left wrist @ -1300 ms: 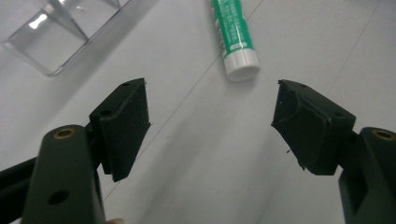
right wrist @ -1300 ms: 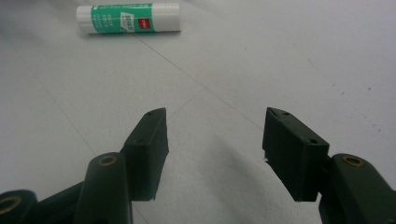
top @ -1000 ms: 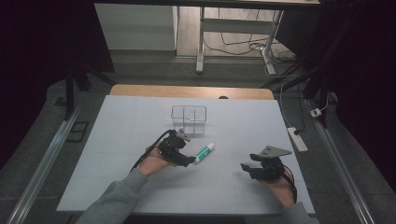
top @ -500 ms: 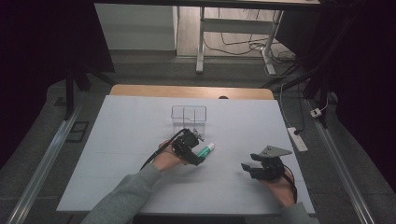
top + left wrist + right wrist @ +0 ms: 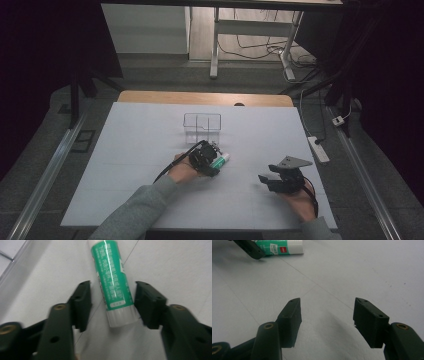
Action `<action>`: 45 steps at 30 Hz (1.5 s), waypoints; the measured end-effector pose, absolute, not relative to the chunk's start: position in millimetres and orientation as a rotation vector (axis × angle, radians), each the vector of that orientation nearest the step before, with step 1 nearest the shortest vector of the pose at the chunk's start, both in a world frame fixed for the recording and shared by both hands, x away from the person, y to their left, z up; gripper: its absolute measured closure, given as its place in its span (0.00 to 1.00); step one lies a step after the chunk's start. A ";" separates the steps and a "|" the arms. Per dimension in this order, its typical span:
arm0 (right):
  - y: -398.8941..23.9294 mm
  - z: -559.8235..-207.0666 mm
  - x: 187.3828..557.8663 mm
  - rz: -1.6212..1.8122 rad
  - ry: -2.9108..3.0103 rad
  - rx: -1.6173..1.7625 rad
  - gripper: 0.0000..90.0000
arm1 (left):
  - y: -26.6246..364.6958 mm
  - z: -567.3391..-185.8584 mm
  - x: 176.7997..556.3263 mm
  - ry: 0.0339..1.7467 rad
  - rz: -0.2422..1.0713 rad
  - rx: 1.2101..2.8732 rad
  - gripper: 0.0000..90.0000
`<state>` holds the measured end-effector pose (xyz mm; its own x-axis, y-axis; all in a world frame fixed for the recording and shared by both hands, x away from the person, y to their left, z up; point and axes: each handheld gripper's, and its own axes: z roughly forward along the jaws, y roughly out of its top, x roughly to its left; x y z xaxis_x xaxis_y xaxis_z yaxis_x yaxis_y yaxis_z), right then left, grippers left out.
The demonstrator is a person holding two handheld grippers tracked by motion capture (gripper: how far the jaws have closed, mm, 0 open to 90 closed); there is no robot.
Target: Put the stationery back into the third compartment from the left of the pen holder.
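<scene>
Leftmost on the white surface (image 5: 125, 165), the left gripper (image 5: 212, 161) sits low over a green glue stick (image 5: 220, 160), which lies flat on the sheet just in front of a clear plastic organiser (image 5: 202, 125). Seen from the left gripper view, its fingers (image 5: 81, 305) have just been closing and now flank the stick's white end (image 5: 113, 282), one on each side, with a small gap still showing on both, so nothing is pinched. Further right and well apart, the right gripper (image 5: 267, 179) rests near the surface with its fingers (image 5: 292, 320) spread around bare sheet.
</scene>
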<state>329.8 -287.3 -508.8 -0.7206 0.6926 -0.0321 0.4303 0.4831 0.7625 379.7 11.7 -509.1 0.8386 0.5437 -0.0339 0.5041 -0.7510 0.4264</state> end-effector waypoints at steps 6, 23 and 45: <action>-286.5 -509.2 329.7 1.093 2.402 0.943 0.43 | 10.5 -508.0 378.5 0.779 0.131 2.599 0.72; -286.3 -508.7 329.2 1.090 2.401 0.937 0.43 | 32.9 -497.8 374.5 0.762 0.165 2.473 0.72; -283.8 -508.7 328.5 1.094 2.400 0.934 0.42 | 72.3 -494.5 349.0 0.712 0.168 2.340 0.72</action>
